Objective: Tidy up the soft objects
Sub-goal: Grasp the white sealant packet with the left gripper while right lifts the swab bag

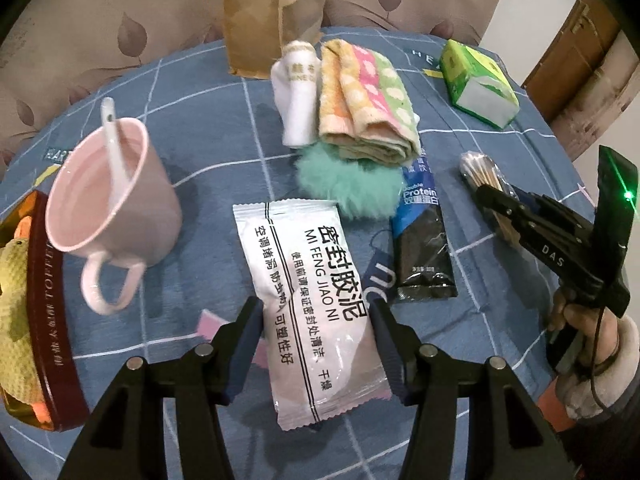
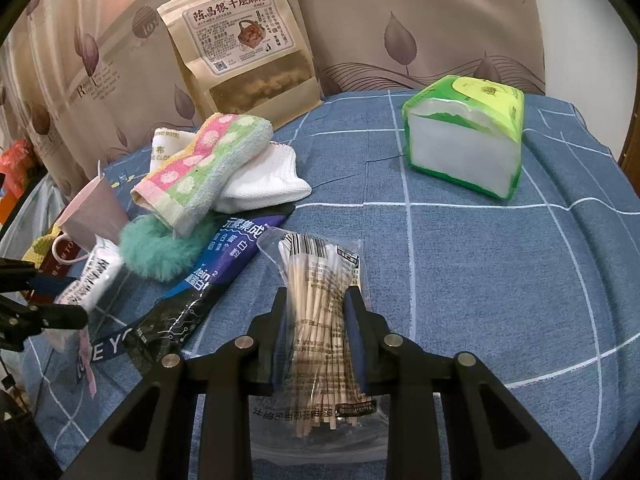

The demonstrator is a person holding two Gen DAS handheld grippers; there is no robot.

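Towel, folded and limp atop a green pompom mid-table, looks light and best pinched across its folded edge; left gripper spread over a sachet, right gripper pinching cotton swabs.

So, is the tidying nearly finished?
Not nearly. Looks done: a yellow cloth sits in the tin. In hand: the right gripper grips the cotton swabs; the left gripper is open over the white packet. Left: towel, pompom, tissues.
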